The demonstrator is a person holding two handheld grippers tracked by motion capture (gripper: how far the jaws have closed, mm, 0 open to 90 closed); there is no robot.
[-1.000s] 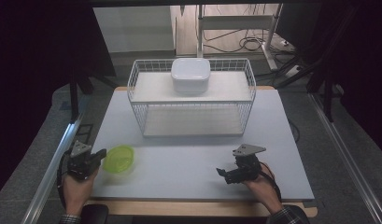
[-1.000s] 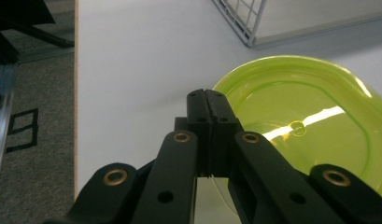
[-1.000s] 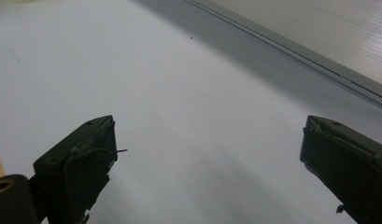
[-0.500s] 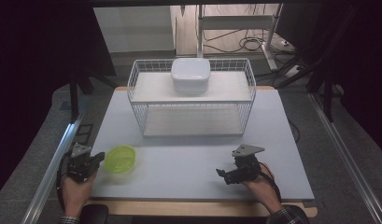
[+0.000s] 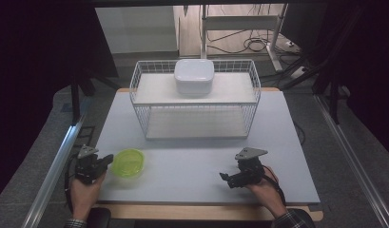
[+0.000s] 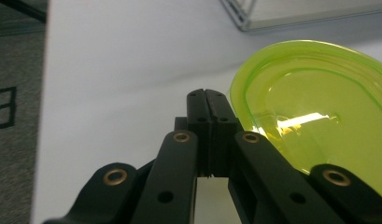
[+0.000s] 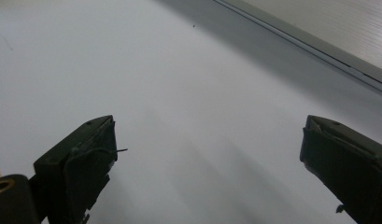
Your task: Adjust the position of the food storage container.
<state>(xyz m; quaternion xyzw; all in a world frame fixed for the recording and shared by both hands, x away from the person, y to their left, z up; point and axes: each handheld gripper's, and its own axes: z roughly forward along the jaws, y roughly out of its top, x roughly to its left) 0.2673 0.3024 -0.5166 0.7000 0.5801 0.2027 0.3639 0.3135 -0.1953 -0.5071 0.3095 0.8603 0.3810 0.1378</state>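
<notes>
Lid (image 5: 127,163) lay on the near-left of the table (image 5: 192,166), just beside the left gripper (image 5: 105,164).

It looked a thin, translucent green plastic lid, probably very light and a little flexible, smooth enough to skid on the white top; judged from that, the raised rim nearest the jaws was the best place to pinch, with a gentle squeeze so it would not bend or pop free. In the left gripper view the 2 jaws of that gripper (image 6: 208,100) were pressed together with nothing between them, the lid (image 6: 319,107) just to their right, whether touching could not be told. The right gripper (image 5: 228,179) rested well apart on the near-right, its jaws spread wide over bare table (image 7: 193,102). A white box (image 5: 193,75) sat on top of the wire rack (image 5: 149,124) behind.
</notes>
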